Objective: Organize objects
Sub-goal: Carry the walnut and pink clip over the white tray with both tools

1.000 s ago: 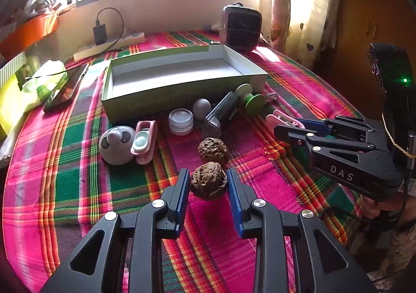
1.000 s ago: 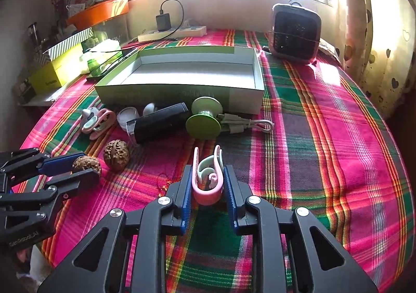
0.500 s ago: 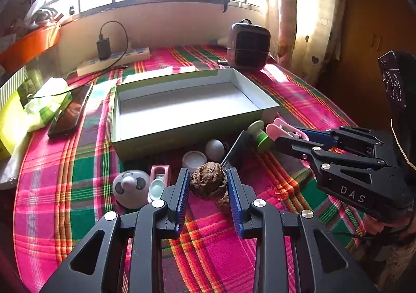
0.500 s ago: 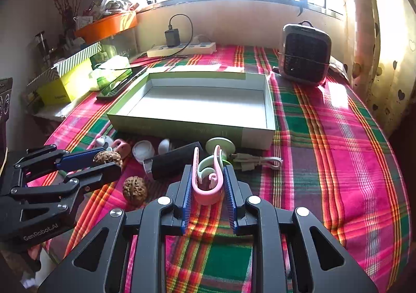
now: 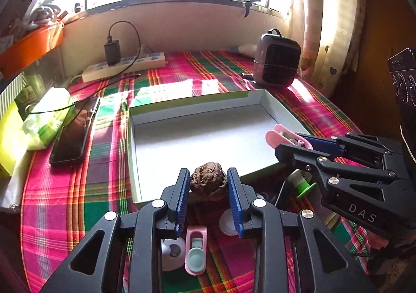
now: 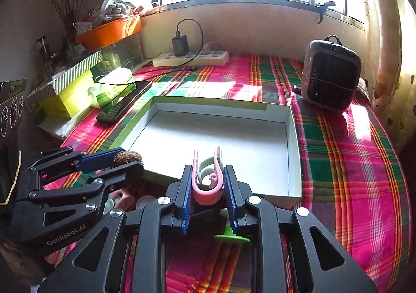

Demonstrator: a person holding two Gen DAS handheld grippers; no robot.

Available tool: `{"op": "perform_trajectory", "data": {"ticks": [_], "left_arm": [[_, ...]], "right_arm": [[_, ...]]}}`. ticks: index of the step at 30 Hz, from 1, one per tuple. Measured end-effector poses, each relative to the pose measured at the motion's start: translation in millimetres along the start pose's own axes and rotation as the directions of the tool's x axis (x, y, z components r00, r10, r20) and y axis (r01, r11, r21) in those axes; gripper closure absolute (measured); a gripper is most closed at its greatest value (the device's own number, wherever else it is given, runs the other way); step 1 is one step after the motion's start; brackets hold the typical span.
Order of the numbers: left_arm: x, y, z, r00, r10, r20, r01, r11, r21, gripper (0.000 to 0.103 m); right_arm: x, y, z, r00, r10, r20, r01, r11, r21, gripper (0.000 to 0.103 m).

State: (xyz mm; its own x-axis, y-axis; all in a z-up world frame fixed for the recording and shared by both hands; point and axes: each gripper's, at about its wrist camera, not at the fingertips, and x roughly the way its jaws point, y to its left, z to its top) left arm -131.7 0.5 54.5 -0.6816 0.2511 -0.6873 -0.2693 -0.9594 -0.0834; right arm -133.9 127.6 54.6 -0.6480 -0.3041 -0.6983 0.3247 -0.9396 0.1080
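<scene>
both grippers have risen from the cloth toward the box [image 5: 200, 134]. left gripper [image 5: 208, 184] clamps a walnut [image 5: 207, 184], right gripper [image 6: 208, 184] a pink clip [image 6: 208, 178], over its near edge. labels: "das", "genrobot.ai".

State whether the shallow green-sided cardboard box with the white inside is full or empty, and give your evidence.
Empty. Both wrist views show the shallow green-sided cardboard box with a bare white floor; nothing lies inside.

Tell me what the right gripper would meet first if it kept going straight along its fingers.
Most likely the white floor of the open box. The right gripper, shut on the pink clip, points down over the near wall into it, and nothing lies inside. Depth is hard to judge.
</scene>
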Motion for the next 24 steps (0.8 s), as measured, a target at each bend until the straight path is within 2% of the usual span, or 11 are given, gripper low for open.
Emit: {"op": "perform_trajectory", "data": {"ticks": [9,24], "left_arm": [[31.6,18.4,25.8,0.999,0.020,-0.028,-0.021,1.000,-0.018,0.076],[82.6,35.1,47.3,0.993,0.049,-0.104,-0.052,0.998,-0.029,0.076]], "right_arm": [[34.9,-5.4,24.3,0.999,-0.019,-0.045,0.019,1.000,-0.002,0.079],[87.4,-16.4,47.2,0.991,-0.033,-0.126,0.034,0.999,0.007,0.079]]}}
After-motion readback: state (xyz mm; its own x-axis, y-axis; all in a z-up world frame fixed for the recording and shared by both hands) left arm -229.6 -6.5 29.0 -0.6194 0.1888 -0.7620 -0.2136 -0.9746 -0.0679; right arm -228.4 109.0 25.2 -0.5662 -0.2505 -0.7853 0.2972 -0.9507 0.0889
